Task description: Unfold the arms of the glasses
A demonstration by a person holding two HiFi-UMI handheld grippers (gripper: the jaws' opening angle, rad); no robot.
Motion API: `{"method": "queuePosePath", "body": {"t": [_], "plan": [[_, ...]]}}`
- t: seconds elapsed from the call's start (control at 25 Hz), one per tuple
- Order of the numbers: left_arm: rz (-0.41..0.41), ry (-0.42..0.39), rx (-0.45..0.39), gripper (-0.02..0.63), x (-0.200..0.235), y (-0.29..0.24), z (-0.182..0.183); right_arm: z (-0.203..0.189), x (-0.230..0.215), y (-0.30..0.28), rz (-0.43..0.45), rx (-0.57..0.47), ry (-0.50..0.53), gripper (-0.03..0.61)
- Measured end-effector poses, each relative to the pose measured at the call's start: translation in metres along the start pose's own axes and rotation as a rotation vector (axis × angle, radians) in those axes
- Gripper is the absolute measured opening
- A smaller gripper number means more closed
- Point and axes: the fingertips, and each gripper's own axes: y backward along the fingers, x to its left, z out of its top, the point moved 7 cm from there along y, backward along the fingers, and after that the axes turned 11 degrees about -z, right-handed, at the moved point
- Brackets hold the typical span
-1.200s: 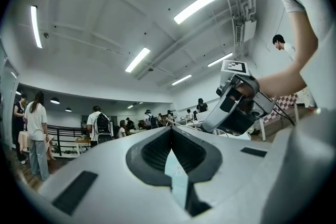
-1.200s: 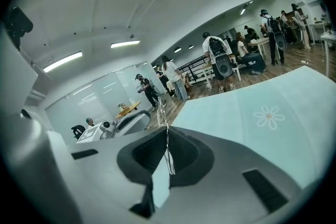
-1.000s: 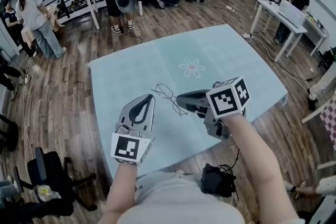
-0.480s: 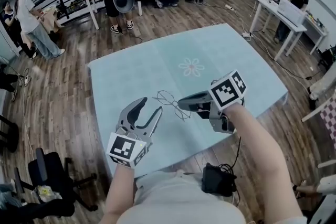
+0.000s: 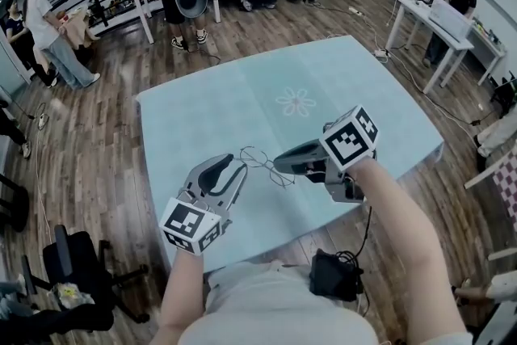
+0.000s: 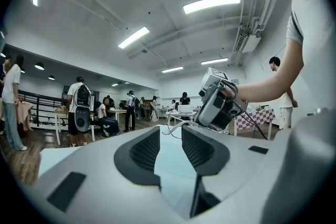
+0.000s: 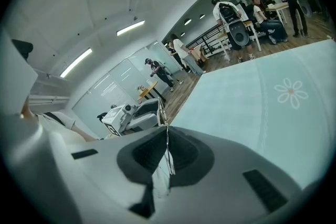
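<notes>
Thin wire glasses (image 5: pixel 260 157) hang above the near part of the light blue table (image 5: pixel 202 109), held at one end by my right gripper (image 5: pixel 278 160). In the right gripper view the right gripper (image 7: pixel 167 139) is shut on the glasses' (image 7: pixel 168 157) wire, which runs up between its pads. My left gripper (image 5: pixel 237 169) sits just left of the glasses, pointing level at them. Its jaws are closing; in the left gripper view the left gripper (image 6: pixel 170 136) has a clear gap with nothing in it, and the glasses (image 6: pixel 176 124) lie just beyond its tips.
A flower motif (image 5: pixel 296 103) marks the cloth's middle. Several people stand or sit at desks beyond the far edge. A white desk (image 5: pixel 436 20) stands at the right. A black chair (image 5: pixel 81 271) is at the lower left, on the wooden floor.
The left gripper went from shut to wide open, then narrowed, and dropped a little beside the glasses. The right gripper tilted slightly, keeping its hold on the glasses.
</notes>
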Motion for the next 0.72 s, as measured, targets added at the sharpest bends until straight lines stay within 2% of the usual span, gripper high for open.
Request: {"method": "queuePosePath", "body": {"t": [0.2, 0.44, 0.72], "plan": [[0.002, 0.008, -0.004, 0.08, 0.001, 0.003, 0.0, 0.002, -0.004, -0.002, -0.01, 0.002, -0.005, 0.014], [-0.01, 0.01, 0.003, 0.069, 0.0, 0.006, -0.002, 0.001, -0.008, -0.003, -0.024, -0.001, -0.017, 0.014], [-0.06, 0.015, 0.019, 0.053, -0.008, 0.016, -0.006, -0.001, -0.012, -0.005, -0.058, -0.004, -0.037, 0.014]]}}
